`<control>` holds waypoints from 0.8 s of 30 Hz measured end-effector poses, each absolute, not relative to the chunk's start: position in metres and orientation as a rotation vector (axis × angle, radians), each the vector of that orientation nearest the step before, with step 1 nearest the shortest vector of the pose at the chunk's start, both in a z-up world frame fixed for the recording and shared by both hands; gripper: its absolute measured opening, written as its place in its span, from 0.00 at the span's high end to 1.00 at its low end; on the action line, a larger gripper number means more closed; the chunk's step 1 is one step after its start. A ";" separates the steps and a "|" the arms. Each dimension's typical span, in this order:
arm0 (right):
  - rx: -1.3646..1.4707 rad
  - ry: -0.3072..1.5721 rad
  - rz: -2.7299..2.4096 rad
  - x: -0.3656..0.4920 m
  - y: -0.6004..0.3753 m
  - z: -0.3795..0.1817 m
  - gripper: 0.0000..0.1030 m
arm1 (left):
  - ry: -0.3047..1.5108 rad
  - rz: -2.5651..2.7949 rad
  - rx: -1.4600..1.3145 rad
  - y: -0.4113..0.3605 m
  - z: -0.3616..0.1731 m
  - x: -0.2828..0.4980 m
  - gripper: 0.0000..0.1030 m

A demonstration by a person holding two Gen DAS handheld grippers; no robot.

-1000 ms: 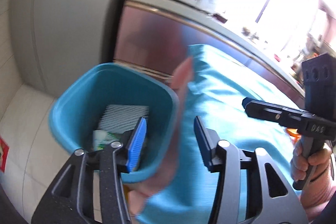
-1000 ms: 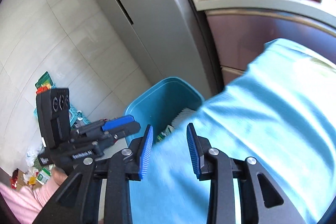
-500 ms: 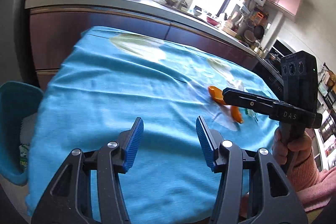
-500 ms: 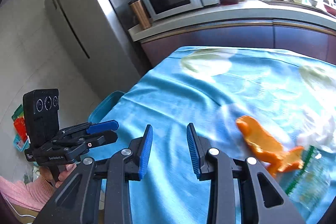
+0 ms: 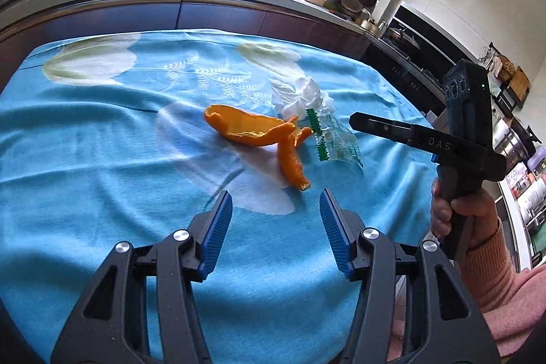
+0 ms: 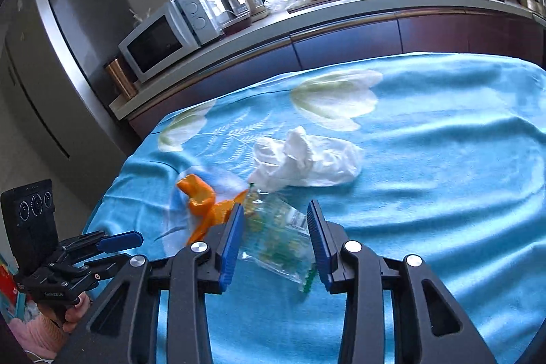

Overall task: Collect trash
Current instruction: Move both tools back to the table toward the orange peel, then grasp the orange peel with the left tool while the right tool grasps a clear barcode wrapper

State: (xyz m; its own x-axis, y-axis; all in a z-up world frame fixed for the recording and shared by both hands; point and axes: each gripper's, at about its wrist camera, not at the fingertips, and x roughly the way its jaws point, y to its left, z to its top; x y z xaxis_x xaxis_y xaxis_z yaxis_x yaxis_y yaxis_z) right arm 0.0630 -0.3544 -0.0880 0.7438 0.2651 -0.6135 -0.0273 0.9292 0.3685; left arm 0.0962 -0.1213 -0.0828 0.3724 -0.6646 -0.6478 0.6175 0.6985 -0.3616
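Three pieces of trash lie together on the blue tablecloth (image 5: 102, 159): an orange peel (image 5: 262, 135), a crumpled white tissue (image 5: 302, 96) and a clear plastic wrapper with a green edge (image 5: 332, 139). My left gripper (image 5: 275, 220) is open and empty, just short of the peel. My right gripper (image 6: 274, 236) is open with the wrapper (image 6: 283, 237) lying between its fingers on the cloth. The tissue (image 6: 303, 161) and the peel (image 6: 203, 202) lie just beyond. The right gripper also shows at the right of the left wrist view (image 5: 355, 118).
A kitchen counter (image 6: 341, 12) with a microwave (image 6: 163, 38), a tap and dishes runs behind the table. A grey fridge (image 6: 44, 67) stands at the left. The table's near edge is below both grippers.
Both grippers have swung away from the blue bin at the table's left end and over the table. They now face the trash, the right one straddling the wrapper.
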 end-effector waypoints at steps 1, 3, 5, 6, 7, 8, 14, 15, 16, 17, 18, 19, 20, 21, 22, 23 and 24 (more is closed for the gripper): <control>0.356 0.725 0.158 0.063 -0.357 -0.091 0.61 | 0.865 -0.824 -0.056 -0.125 -0.083 0.098 0.49; 0.367 0.737 0.162 0.063 -0.359 -0.098 0.60 | 0.878 -0.829 -0.047 -0.131 -0.084 0.100 0.49; 0.376 0.747 0.169 0.064 -0.360 -0.102 0.58 | 0.896 -0.823 -0.038 -0.141 -0.087 0.106 0.49; 0.378 0.752 0.175 0.065 -0.360 -0.104 0.57 | 0.905 -0.822 -0.038 -0.144 -0.088 0.109 0.49; 0.382 0.759 0.183 0.067 -0.360 -0.106 0.56 | 0.911 -0.821 -0.036 -0.148 -0.089 0.111 0.49; 0.385 0.764 0.188 0.067 -0.360 -0.107 0.54 | 0.916 -0.820 -0.032 -0.151 -0.090 0.113 0.50; 0.393 0.777 0.196 0.069 -0.362 -0.111 0.48 | 0.954 -0.823 -0.028 -0.166 -0.095 0.123 0.56; 0.400 0.779 0.201 0.069 -0.363 -0.111 0.48 | 0.962 -0.824 -0.028 -0.168 -0.096 0.123 0.57; 0.404 0.780 0.205 0.069 -0.363 -0.112 0.48 | 0.971 -0.825 -0.028 -0.169 -0.098 0.125 0.60; 0.404 0.780 0.209 0.069 -0.364 -0.112 0.48 | 0.976 -0.825 -0.029 -0.171 -0.099 0.125 0.61; 0.404 0.780 0.209 0.068 -0.363 -0.112 0.48 | 0.979 -0.825 -0.030 -0.172 -0.099 0.126 0.61; 0.405 0.780 0.215 0.068 -0.363 -0.112 0.48 | 0.979 -0.827 -0.030 -0.174 -0.099 0.126 0.61; 0.406 0.781 0.221 0.068 -0.363 -0.112 0.48 | 0.980 -0.832 -0.031 -0.175 -0.099 0.126 0.64; 0.404 0.780 0.223 0.067 -0.363 -0.113 0.48 | 0.986 -0.838 -0.033 -0.176 -0.099 0.127 0.67; 0.402 0.778 0.222 0.067 -0.363 -0.113 0.48 | 0.993 -0.842 -0.035 -0.177 -0.099 0.127 0.71; 0.403 0.778 0.224 0.067 -0.363 -0.112 0.51 | 1.000 -0.844 -0.038 -0.178 -0.100 0.128 0.75; 0.409 0.779 0.229 0.067 -0.363 -0.113 0.57 | 1.002 -0.844 -0.038 -0.179 -0.101 0.128 0.78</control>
State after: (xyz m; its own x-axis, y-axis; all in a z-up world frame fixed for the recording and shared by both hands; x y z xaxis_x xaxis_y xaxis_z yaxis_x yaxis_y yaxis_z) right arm 0.0665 -0.3629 -0.1128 0.6928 0.3469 -0.6322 -0.0501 0.8977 0.4378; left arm 0.1284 -0.1792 -0.1012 0.2576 -0.6385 -0.7252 0.6057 0.6915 -0.3937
